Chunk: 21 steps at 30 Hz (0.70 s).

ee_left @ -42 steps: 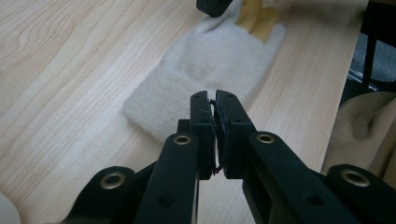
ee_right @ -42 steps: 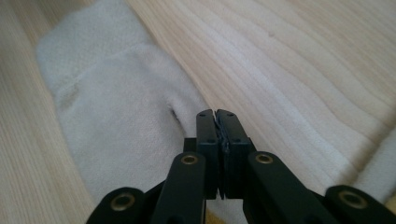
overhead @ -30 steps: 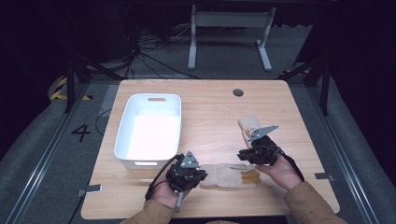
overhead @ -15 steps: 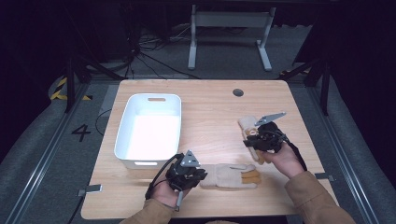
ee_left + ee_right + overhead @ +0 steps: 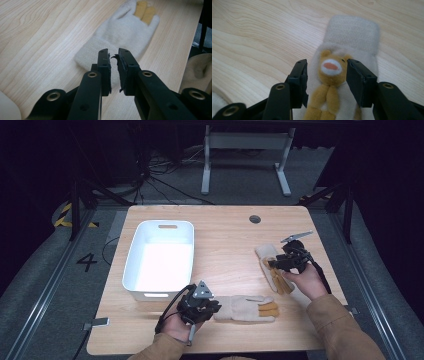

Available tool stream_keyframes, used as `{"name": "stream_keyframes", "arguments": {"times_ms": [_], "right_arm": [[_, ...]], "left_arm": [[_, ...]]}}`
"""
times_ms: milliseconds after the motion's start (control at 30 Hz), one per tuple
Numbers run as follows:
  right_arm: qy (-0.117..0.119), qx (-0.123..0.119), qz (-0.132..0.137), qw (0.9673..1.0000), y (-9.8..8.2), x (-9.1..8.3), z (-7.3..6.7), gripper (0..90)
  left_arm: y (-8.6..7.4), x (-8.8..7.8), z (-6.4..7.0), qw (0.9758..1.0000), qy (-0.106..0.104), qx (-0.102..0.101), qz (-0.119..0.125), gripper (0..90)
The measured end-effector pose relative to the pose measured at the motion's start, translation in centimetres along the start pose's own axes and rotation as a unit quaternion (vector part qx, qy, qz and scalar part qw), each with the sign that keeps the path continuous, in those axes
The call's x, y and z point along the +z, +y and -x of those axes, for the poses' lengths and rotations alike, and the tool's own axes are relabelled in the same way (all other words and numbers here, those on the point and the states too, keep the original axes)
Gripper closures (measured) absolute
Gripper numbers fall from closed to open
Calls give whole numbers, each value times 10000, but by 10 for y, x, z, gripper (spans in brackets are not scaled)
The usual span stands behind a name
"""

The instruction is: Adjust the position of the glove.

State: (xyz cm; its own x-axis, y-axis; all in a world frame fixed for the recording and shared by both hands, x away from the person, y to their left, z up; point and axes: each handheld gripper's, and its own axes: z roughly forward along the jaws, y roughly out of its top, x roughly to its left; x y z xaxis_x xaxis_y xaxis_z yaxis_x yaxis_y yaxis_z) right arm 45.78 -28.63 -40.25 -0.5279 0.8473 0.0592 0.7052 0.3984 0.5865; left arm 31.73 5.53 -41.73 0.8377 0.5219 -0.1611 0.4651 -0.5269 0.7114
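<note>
My right gripper (image 5: 280, 263) has swung away from the near glove (image 5: 248, 308) to the far glove (image 5: 272, 266) by the table's (image 5: 225, 235) right edge, and its jaws have just been opening: they now stand spread either side of the bear face (image 5: 330, 66), not pressing. My left gripper (image 5: 216, 307) sits at the near glove's cuff, jaws nearly together, pinching its edge. I reckon I'm collecting the pair for the white bin (image 5: 159, 260). Next call: lower the right, close on the far glove, then lift.
</note>
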Motion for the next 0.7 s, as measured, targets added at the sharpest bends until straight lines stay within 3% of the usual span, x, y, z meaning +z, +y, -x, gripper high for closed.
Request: {"name": "stream_keyframes", "arguments": {"times_ms": [100,233,433,700], "right_arm": [[-54,147,-100,9998,-1,6,2,512],[-193,142,-207,9995,-3,12,2,501],[-185,162,-317,9992,-9,16,-1,507],[-231,226,-686,9971,-16,22,-4,579]], "left_arm": [[0,0,0,10000,6,7,-26,799],[-1,0,-1,10000,22,-6,-16,799],[-1,0,-1,10000,20,-11,-21,795],[-1,0,-1,10000,10,-7,-49,795]]}}
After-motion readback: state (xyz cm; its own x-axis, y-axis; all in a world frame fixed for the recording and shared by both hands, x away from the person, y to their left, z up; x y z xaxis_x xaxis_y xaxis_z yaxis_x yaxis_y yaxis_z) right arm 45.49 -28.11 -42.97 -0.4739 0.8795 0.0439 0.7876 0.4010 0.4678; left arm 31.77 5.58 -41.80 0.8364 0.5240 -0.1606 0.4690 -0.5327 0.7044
